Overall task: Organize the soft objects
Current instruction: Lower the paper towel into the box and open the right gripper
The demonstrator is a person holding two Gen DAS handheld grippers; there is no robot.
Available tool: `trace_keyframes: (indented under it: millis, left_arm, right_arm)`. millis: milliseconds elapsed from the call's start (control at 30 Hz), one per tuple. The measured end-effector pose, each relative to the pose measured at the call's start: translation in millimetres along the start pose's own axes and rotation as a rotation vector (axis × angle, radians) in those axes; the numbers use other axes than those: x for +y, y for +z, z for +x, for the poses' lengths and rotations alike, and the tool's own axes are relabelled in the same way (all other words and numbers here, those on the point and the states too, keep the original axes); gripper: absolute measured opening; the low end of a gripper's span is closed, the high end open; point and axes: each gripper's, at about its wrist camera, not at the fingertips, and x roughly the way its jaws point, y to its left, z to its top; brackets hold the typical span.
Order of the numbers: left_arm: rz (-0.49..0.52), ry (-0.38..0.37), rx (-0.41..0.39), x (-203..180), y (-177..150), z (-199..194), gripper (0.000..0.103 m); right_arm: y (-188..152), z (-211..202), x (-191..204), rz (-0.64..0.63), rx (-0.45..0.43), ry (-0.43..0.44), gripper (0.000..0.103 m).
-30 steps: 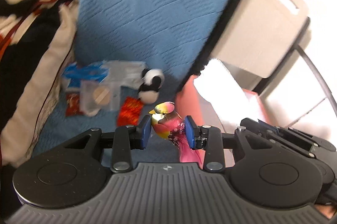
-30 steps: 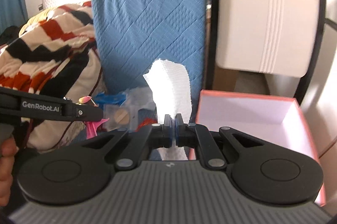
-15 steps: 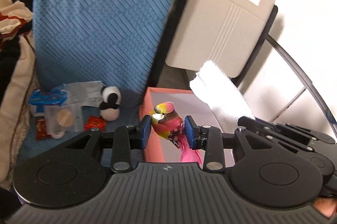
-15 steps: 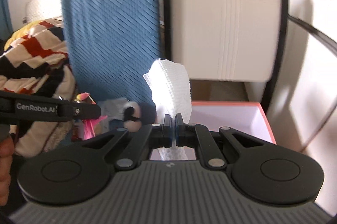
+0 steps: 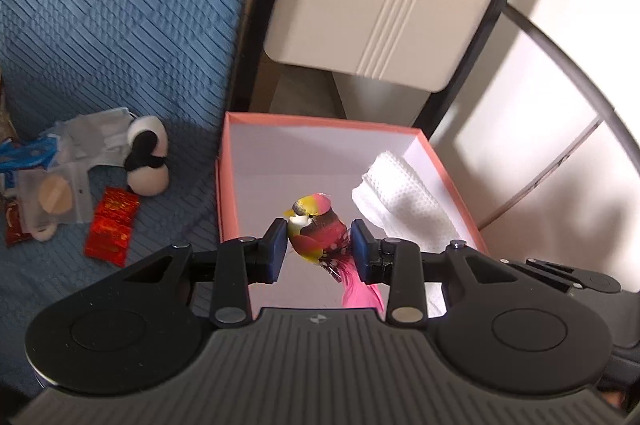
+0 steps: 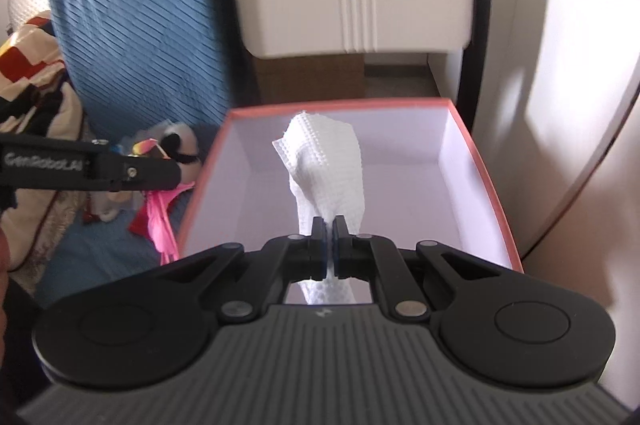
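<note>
A: Over the pink box [image 5: 448, 181], I've got L gripper [image 5: 320, 245] clamped on toy bird [image 5: 316, 229], R gripper [image 6: 329, 245] pinched shut on white cloth [image 6: 328, 161].

B: Obstructions?

A: Panda plush [image 5: 146, 155], red packets [image 5: 112, 225] beside box on blue cover [image 5: 120, 5].

Striped blanket [image 6: 28, 73] cut off by the left edge.

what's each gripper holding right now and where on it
The left gripper holds the toy bird by its body sides; the right gripper pinches the white cloth near its lower end.
</note>
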Motion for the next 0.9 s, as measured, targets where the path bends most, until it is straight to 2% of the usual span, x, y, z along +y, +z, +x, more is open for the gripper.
trace_keyframes:
  millis: [200, 467, 767, 833, 867, 900]
  left_arm:
    - [0.020, 0.007, 0.054, -13, -12, 31, 0.040]
    - [0.028, 0.028, 0.082, -16, -19, 53, 0.040]
    - [0.021, 0.032, 0.085, -10, -17, 59, 0.040]
    - [0.035, 0.027, 0.070, -11, -16, 56, 0.043]
    - [0.038, 0.026, 0.068, -12, -15, 55, 0.048]
    - [0.039, 0.027, 0.070, -12, -14, 54, 0.064]
  right_arm:
    - [-10, 27, -21, 0.017, 0.056, 0.001, 0.007]
    - [-29, 55, -39, 0.062, 0.103, -0.007, 0.007]
    - [-32, 61, -49, 0.095, 0.098, -0.012, 0.009]
    - [-29, 60, -48, 0.098, 0.093, -0.024, 0.010]
    - [-28, 60, -47, 0.096, 0.094, -0.030, 0.013]
    - [-27, 60, -46, 0.091, 0.098, -0.034, 0.017]
